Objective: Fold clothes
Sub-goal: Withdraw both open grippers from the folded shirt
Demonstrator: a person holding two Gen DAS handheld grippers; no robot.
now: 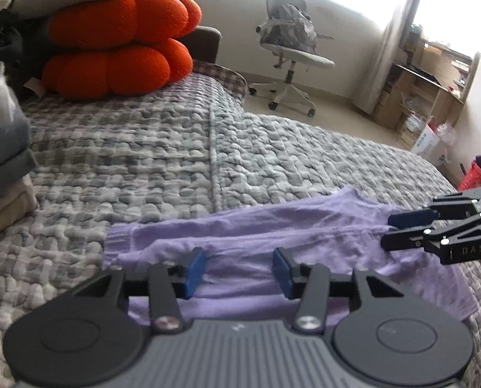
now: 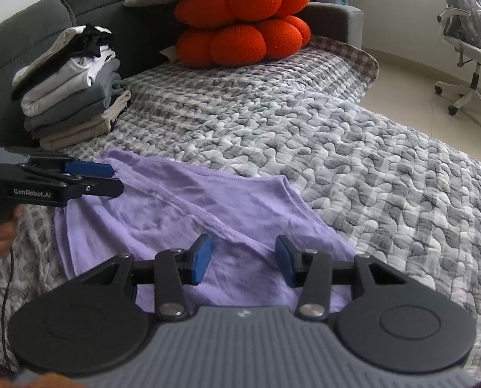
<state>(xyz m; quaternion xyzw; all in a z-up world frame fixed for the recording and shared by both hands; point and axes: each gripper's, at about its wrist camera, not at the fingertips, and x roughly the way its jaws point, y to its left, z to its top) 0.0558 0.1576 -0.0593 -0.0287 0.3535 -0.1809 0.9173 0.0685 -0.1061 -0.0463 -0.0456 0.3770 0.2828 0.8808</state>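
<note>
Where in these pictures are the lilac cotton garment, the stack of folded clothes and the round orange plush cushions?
Lilac cotton garment (image 2: 175, 213), right wrist view: its flat middle.
Stack of folded clothes (image 2: 69, 97), right wrist view: a grey layer midway up.
Round orange plush cushions (image 1: 111, 48), left wrist view: front of the pile.

Purple garment (image 2: 182, 213): near edge was hidden under the right gripper body. Left view blurred it, fold lines unclear. Folded stack (image 1: 1, 148) was cut by the left edge. Shelf (image 1: 424, 90) contents were too small to tell.

lilac shirt (image 2: 188, 213) on grey-and-white checked quilt (image 2: 305, 135), orange cushions (image 2: 243, 19), blue-padded black left gripper (image 1: 238, 270)
</note>
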